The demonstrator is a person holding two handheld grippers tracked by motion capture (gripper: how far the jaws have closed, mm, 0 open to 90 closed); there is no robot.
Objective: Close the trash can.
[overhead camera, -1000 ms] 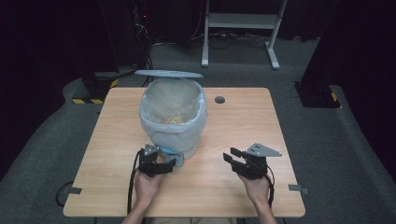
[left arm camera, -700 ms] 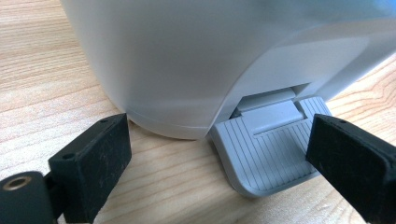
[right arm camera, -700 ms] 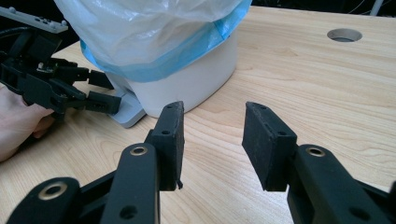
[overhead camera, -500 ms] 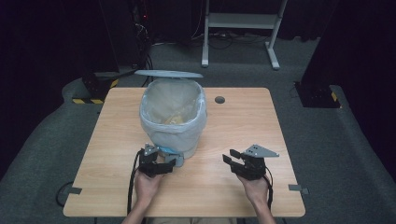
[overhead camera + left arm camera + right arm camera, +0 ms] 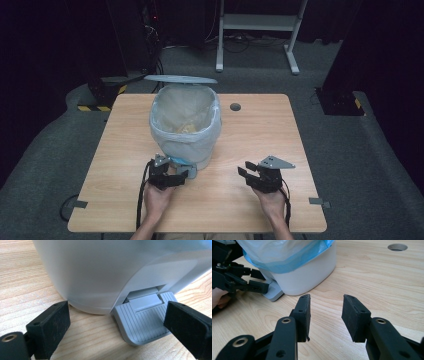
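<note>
A white pedal bin (image 5: 185,142) lined with a clear bag stands on the wooden table (image 5: 280,130), its lid (image 5: 180,79) raised at the back. Something yellowish lies inside the bin. My left gripper (image 5: 170,176) is at the bin's near foot, open. In the left gripper view its jaws (image 5: 116,306) stand wide apart around the grey ribbed pedal (image 5: 142,322). In the right gripper view one left jaw lies on the pedal (image 5: 273,291). My right gripper (image 5: 247,169) hovers open to the bin's right, with nothing between its fingers (image 5: 326,297).
A round cable hole (image 5: 235,106) sits in the table behind the bin's right. On the floor behind stand a white frame (image 5: 260,22) and dark stands, one with a yellow-black striped base (image 5: 102,107). The left gripper's cable (image 5: 142,200) trails toward the near edge.
</note>
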